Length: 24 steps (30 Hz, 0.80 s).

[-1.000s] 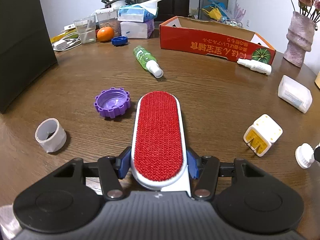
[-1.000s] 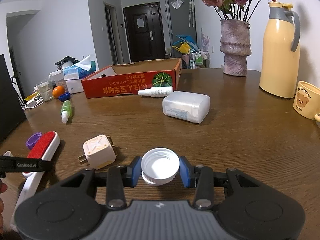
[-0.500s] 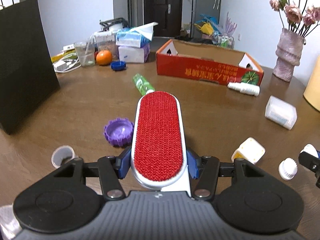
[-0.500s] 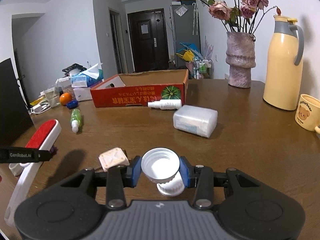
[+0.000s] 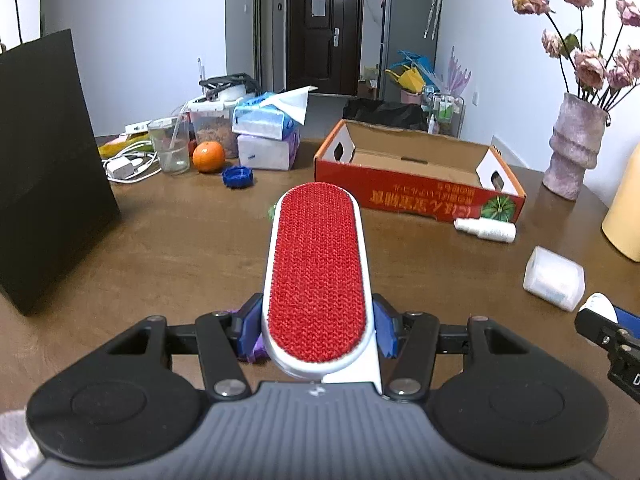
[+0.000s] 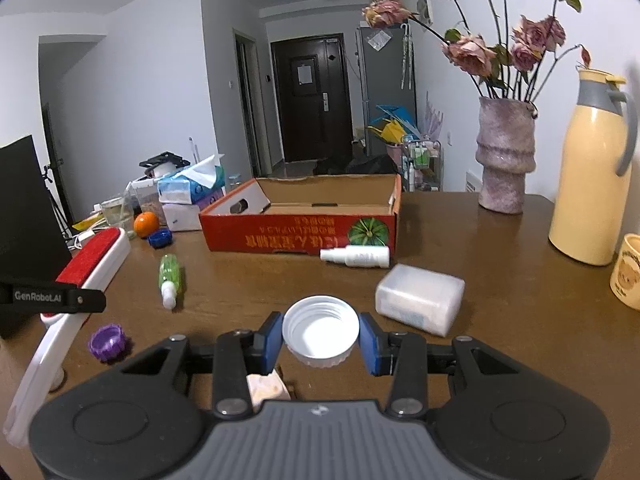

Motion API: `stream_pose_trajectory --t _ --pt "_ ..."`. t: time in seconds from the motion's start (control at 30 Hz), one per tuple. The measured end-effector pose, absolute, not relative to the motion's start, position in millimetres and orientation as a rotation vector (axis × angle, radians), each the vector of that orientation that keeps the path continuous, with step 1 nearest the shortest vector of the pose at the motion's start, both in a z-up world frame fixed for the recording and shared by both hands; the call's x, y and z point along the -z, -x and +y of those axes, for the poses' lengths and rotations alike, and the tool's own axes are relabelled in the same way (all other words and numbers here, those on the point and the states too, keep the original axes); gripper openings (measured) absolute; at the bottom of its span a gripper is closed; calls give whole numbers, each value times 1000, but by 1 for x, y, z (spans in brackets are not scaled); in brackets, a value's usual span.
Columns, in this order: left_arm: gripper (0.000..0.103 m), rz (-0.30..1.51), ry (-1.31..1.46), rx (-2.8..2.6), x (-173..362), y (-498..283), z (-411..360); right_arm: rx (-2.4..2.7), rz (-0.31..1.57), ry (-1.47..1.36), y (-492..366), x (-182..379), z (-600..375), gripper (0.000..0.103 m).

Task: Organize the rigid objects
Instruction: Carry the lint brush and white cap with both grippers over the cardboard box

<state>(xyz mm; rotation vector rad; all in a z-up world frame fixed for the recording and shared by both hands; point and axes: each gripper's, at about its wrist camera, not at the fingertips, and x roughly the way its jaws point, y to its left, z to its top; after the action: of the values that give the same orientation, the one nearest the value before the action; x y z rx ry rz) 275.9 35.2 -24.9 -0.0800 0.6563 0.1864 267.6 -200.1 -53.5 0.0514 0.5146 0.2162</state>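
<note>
My left gripper (image 5: 318,330) is shut on a white lint brush with a red pad (image 5: 316,280), held above the brown table and pointing at the open red cardboard box (image 5: 416,184). My right gripper (image 6: 320,338) is shut on a white screw cap (image 6: 320,330), open side up, also lifted off the table. In the right wrist view the lint brush (image 6: 86,270) and the left gripper's arm show at the left. On the table lie a green spray bottle (image 6: 170,274), a white spray bottle (image 6: 356,257), a purple cap (image 6: 107,341), a blue cap (image 5: 238,177) and a white plastic case (image 6: 420,298).
A black bag (image 5: 44,168) stands at the left. Tissue packs (image 5: 268,136), a glass (image 5: 170,146), an orange (image 5: 208,156) and cables crowd the far left. A vase of flowers (image 6: 505,160), a yellow jug (image 6: 592,176) and a mug (image 6: 628,276) stand at the right. A cream plug (image 6: 266,390) lies under the right gripper.
Both grippers have risen off the table with their objects. The purple cap, plug and small white cup have slid down under the grippers, and the box now sits more central ahead.
</note>
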Motion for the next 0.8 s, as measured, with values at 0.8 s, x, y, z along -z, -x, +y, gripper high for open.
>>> stream_pose_trajectory --t 0.8 --pt "57 599 94 -170 -10 -358 33 -260 455 -68 -379 17 -187 39"
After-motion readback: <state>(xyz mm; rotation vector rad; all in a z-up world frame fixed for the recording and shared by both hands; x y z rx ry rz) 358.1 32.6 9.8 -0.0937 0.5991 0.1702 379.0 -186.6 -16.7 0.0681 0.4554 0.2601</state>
